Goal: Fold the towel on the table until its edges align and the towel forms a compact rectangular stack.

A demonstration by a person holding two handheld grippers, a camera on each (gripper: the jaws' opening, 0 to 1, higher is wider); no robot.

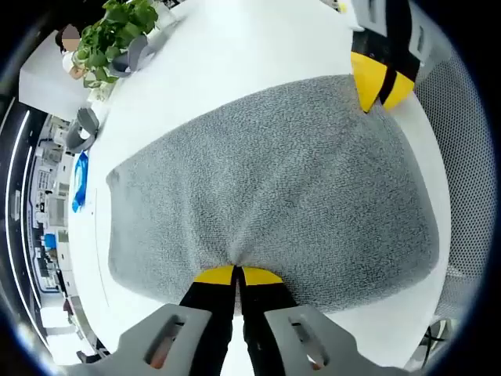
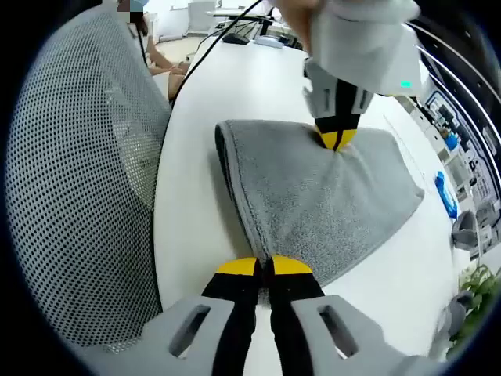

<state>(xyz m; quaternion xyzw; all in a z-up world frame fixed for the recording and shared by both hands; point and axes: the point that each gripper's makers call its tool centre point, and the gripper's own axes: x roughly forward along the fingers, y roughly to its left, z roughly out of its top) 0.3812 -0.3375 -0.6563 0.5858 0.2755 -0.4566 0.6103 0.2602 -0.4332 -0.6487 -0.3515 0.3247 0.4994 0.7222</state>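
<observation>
Grey terry towel [image 1: 266,196] lies folded on white table [image 1: 235,55], w/ doubled edge toward mesh chair back [image 2: 78,196]. Bare tabletop all round, esp. far side. Left gripper [image 1: 236,276]: yellow-tipped jaws pinched closed on near towel edge. Right gripper [image 2: 264,266]: jaws likewise clamped tight on a towel corner. Farther off: green potted plant [image 1: 117,31], blue item [image 1: 80,182].

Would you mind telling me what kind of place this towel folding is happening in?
Probably an open office or lab: a long white table holding the grey towel, a mesh-backed office chair, a potted plant, and cables and devices at the table's far end.
</observation>
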